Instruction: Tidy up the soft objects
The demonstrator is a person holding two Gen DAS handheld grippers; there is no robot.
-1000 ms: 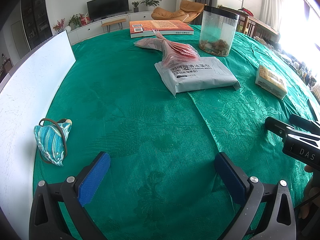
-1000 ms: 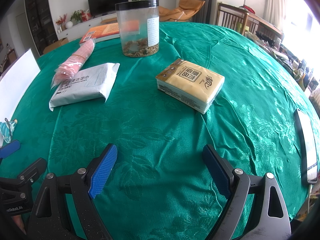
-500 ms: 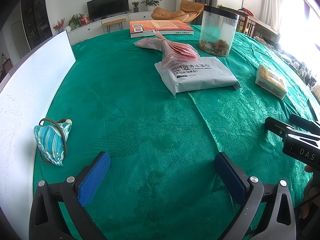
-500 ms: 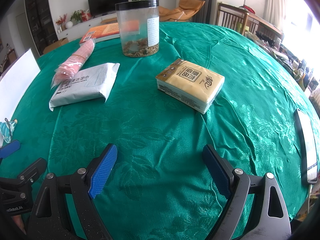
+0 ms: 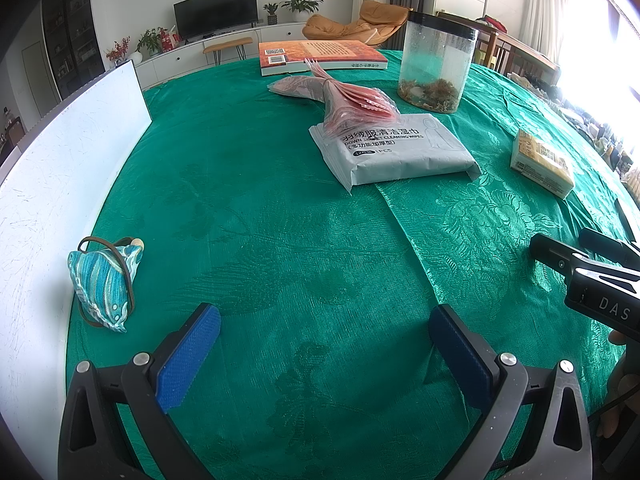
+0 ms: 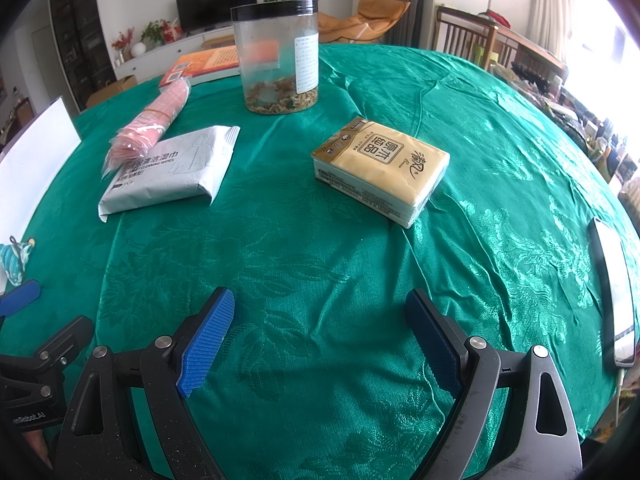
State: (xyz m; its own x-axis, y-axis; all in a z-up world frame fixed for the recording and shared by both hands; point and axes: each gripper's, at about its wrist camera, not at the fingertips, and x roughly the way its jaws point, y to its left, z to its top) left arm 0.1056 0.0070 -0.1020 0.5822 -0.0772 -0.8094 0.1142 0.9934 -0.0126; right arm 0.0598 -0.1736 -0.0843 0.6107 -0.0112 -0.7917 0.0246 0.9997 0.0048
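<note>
Your left gripper & right gripper both gape wide, ribbed blue pads empty, over shiny green cloth. Yellow tissue pack ahead of right; grey wipes pouch mid-table; striped fabric pouch by white board.

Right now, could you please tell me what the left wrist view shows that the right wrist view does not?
Only the left wrist view shows the open left gripper from behind.

Only the right wrist view shows the flat dark-edged device at the table's right edge, and the open right gripper from behind.

Both show the grey wipes pack, the pink banded bundle resting partly on it, the yellow tissue pack, the clear black-lidded jar, the orange book and the striped teal pouch.
</note>
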